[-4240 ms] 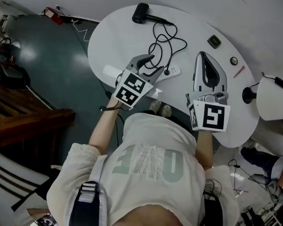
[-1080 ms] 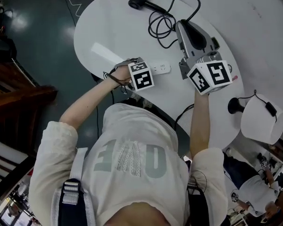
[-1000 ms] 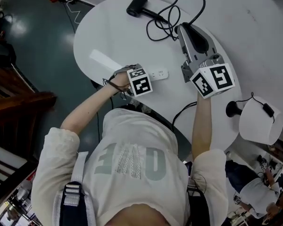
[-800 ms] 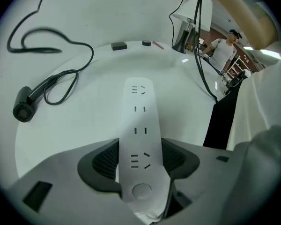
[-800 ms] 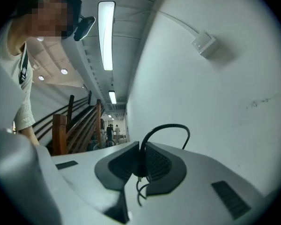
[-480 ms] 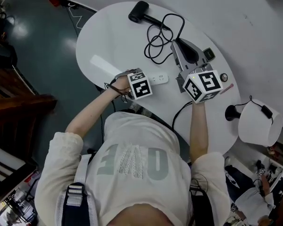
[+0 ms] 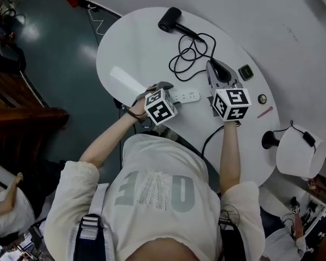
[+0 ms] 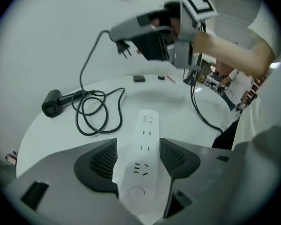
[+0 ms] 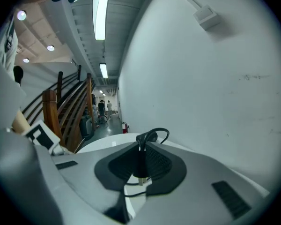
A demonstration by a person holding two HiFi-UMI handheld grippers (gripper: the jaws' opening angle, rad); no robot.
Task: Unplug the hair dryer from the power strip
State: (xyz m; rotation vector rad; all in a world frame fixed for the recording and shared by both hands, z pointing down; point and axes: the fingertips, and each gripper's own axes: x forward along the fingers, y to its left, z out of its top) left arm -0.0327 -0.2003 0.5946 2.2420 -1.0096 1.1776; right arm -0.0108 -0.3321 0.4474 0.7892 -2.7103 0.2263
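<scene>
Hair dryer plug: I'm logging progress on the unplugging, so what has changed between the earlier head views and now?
The right gripper took hold of the plug, pulled it out of the strip and lifted it, then came lower, fingers shut on it. The cord followed. Unchanged: left gripper on the strip, dryer at the table's far edge.

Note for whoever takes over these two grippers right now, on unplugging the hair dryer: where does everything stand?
Left gripper: shut on one end of the power strip.
Right gripper: shut on the plug, held in the air with its prongs bare.
Hair dryer: lies at the far edge of the white table, cable looped beside it.
Done: plug is out of the strip.
Left: probably set the plug down and release both.
</scene>
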